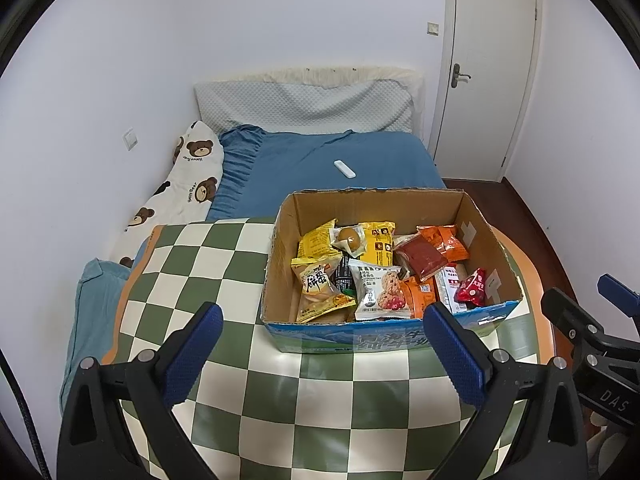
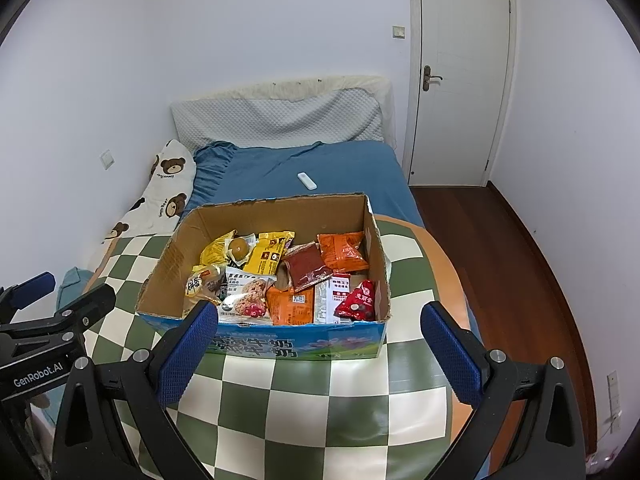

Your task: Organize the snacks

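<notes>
A cardboard box (image 1: 486,240) with a blue printed front stands on a green-and-white checkered mat (image 1: 304,400). It holds several snack packets: yellow ones (image 1: 378,244), a white oat-bar packet (image 1: 380,292), orange ones (image 1: 444,240) and a small red one (image 1: 474,286). The box (image 2: 168,264) and its snacks also show in the right wrist view. My left gripper (image 1: 322,320) is open and empty, just short of the box's near wall. My right gripper (image 2: 318,320) is open and empty at the box's front edge.
The checkered mat (image 2: 320,400) lies on a bed with a blue sheet (image 1: 340,160). A white remote (image 1: 345,169) lies on the sheet behind the box. A bear-print pillow (image 1: 188,176) is at the left wall. A white door (image 2: 460,80) and wood floor (image 2: 500,260) are to the right.
</notes>
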Action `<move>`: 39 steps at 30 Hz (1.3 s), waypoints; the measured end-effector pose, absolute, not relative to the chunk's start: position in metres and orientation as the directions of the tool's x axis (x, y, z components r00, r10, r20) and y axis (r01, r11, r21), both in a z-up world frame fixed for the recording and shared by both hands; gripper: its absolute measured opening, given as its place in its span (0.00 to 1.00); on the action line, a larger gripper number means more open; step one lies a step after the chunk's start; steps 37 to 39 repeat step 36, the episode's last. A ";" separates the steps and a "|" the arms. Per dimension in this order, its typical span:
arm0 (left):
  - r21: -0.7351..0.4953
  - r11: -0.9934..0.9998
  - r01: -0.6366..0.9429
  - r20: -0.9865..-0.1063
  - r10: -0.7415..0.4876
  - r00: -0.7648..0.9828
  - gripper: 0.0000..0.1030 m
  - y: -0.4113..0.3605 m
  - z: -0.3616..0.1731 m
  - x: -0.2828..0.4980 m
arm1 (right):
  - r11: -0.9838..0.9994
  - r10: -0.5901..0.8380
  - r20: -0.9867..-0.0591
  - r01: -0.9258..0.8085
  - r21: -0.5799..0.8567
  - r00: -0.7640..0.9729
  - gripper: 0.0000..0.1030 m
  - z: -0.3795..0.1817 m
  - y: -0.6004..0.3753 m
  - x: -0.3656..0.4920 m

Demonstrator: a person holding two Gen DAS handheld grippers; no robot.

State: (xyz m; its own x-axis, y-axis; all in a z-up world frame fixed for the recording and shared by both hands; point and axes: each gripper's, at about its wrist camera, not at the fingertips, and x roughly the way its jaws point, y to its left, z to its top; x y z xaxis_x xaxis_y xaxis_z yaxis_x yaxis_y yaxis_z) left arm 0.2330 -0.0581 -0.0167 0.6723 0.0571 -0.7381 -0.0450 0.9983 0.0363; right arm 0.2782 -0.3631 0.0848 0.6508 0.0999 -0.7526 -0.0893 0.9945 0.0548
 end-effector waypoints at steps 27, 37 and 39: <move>0.035 0.998 -0.051 -0.738 0.060 0.672 1.00 -0.059 -0.010 0.231 | 0.993 0.112 -0.751 -0.102 0.060 0.651 1.00 0.093 -0.361 0.275; 0.035 0.998 -0.053 -0.734 0.061 0.677 1.00 -0.057 -0.010 0.230 | 0.993 0.114 -0.747 -0.101 0.063 0.655 1.00 0.094 -0.360 0.275; 0.035 0.998 -0.053 -0.734 0.061 0.677 1.00 -0.057 -0.010 0.230 | 0.993 0.114 -0.747 -0.101 0.063 0.655 1.00 0.094 -0.360 0.275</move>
